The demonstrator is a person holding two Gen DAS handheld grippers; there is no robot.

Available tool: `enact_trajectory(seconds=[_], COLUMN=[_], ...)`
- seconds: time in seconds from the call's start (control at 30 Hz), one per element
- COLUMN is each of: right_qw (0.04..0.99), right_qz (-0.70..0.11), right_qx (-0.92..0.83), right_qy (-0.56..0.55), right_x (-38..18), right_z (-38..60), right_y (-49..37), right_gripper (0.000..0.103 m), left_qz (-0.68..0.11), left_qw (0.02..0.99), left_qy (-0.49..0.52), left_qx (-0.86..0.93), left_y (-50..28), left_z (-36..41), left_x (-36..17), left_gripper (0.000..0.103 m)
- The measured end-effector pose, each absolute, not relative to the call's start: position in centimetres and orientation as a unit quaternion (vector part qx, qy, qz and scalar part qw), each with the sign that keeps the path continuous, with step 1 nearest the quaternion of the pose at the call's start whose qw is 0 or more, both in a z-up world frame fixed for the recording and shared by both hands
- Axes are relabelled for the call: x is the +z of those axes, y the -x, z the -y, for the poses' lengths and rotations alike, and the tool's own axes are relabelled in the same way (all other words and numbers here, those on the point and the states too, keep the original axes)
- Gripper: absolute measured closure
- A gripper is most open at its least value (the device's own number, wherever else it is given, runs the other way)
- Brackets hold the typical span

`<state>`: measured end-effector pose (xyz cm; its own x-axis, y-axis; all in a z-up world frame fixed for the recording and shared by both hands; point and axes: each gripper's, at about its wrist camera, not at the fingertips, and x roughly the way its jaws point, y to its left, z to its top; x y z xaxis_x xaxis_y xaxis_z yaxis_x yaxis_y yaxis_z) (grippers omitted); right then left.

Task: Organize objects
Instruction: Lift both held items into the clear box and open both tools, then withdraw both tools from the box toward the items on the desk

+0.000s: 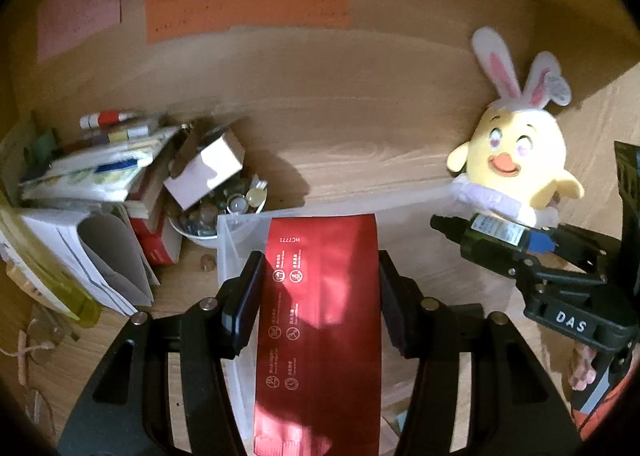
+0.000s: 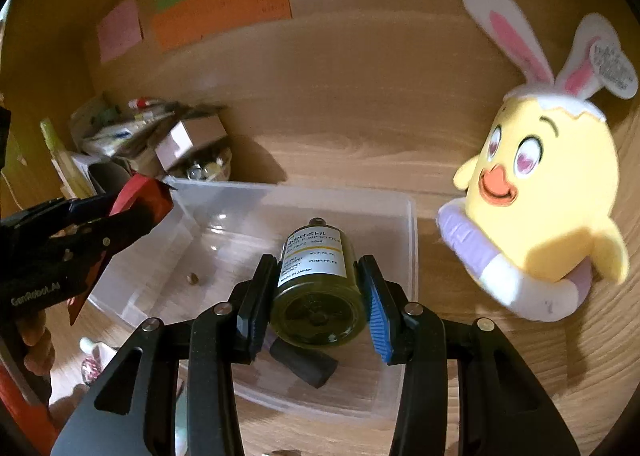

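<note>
My left gripper (image 1: 320, 288) is shut on a red foil pouch (image 1: 320, 320) and holds it over the near left edge of a clear plastic bin (image 1: 232, 240). It shows from the side in the right wrist view (image 2: 140, 208) with the red pouch (image 2: 140, 192). My right gripper (image 2: 316, 296) is shut on a dark green pump bottle (image 2: 316, 280) with a white label, held above the bin (image 2: 404, 240). The bottle also shows at the right of the left wrist view (image 1: 492, 234). A dark cylinder (image 2: 304, 364) lies on the bin floor.
A yellow chick plush with rabbit ears (image 2: 548, 192) leans on the wooden wall right of the bin. A pile of papers, books and a small cardboard box (image 1: 204, 172) over a bowl of trinkets (image 1: 224, 208) sits at the back left. Coloured notes (image 1: 248, 4) hang on the wall.
</note>
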<state>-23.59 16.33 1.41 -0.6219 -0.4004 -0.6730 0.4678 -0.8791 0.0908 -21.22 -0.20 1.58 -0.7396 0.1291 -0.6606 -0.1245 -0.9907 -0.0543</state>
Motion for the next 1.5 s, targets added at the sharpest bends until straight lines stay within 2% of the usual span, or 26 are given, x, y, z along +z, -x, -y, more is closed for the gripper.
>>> enact_trajectory(seconds=[0.43,0.83,0.9,1.0,1.27,1.4,1.5], right_qw=[0.233,0.232,0.235,0.238,0.232,0.227,0.231], right_qz=[-0.067,-0.102,-0.106,-0.107,-0.109,-0.115,-0.117], right_qx=[-0.887,-0.883,-0.881,-0.881,-0.887,-0.896,-0.9], right_qy=[-0.392,-0.394,-0.397,-0.395,-0.384,-0.365,-0.349], right_x=[-0.9,-1.4,-1.4,-1.3,0.0,1.3,2.4], right_z=[-15.5,-14.0,-13.9,-13.8,-14.0,-14.3,-14.5], right_y=[24.3,23.7,23.6,23.3,22.4,21.0,19.5], right_gripper=[0.064,0.064,0.059,0.046,0.037,0.026,0.026], left_qz=[-0.006,-0.016,-0.015,-0.017,-0.009,-0.004,-0.004], left_qw=[0.076,0.086,0.085,0.078,0.076,0.071,0.066], left_qy=[0.396,0.391,0.387,0.379,0.371,0.362,0.353], left_qx=[0.915,0.916,0.918,0.922,0.925,0.93,0.933], left_y=[23.3,22.6,22.4,21.9,20.4,19.1,17.9], left_z=[-1.0,-1.6,-1.6,-1.5,-0.8,-0.3,0.1], left_x=[-1.5,-1.2,-0.9,-0.3,0.9,1.9,2.6], left_gripper=[0.05,0.048,0.044,0.039,0.027,0.025,0.021])
